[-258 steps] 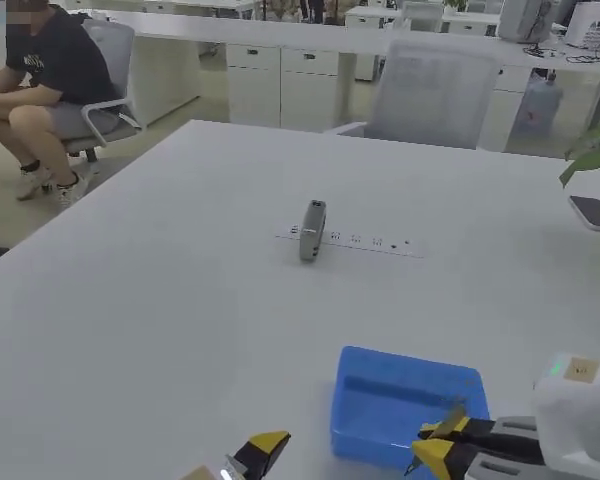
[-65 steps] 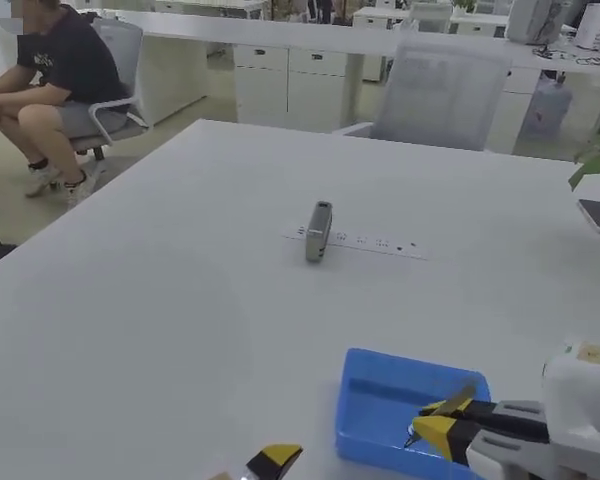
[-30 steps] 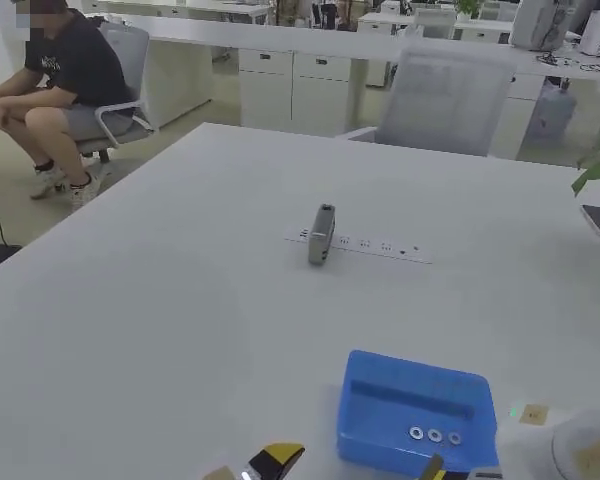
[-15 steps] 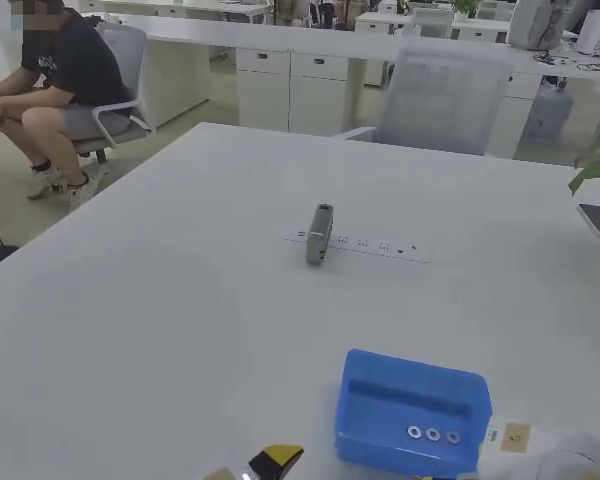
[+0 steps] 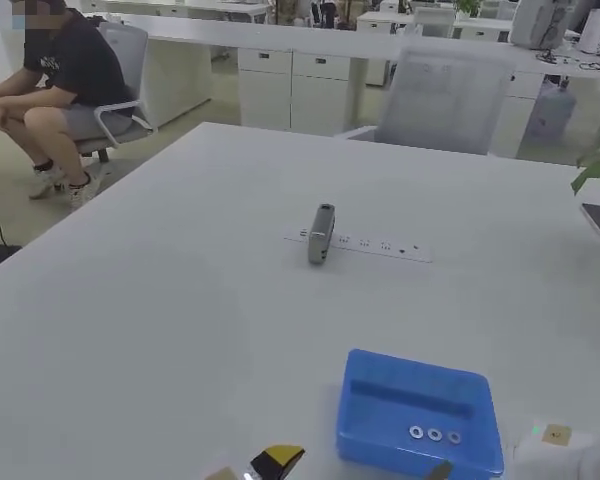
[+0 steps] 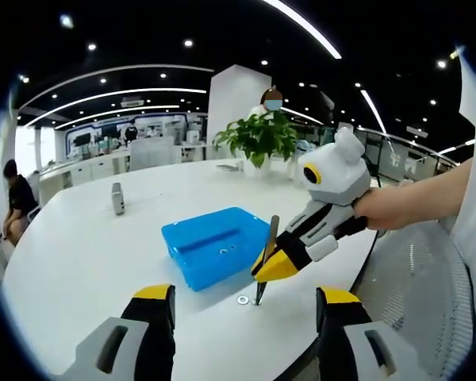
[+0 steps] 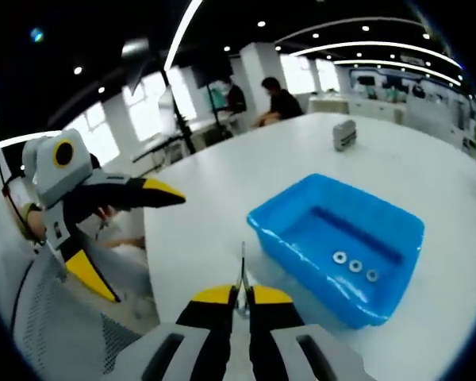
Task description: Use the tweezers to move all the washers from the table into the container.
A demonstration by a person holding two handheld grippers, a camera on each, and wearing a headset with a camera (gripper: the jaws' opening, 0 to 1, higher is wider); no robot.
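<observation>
Table [image 5: 180,300]: one washer [image 6: 243,300]; container [image 5: 420,383]: three washers [image 5: 435,434]

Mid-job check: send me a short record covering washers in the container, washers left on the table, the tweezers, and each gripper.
bin: blue container on the white table
delivered: three washers in a row on its floor
left to move: one loose washer on the table, outside the container's near wall
tweezers: tweezers point down, tip beside the loose washer; contact cannot be told
right gripper: right gripper shut on the tweezers
left gripper: left gripper open, holding nothing
</observation>
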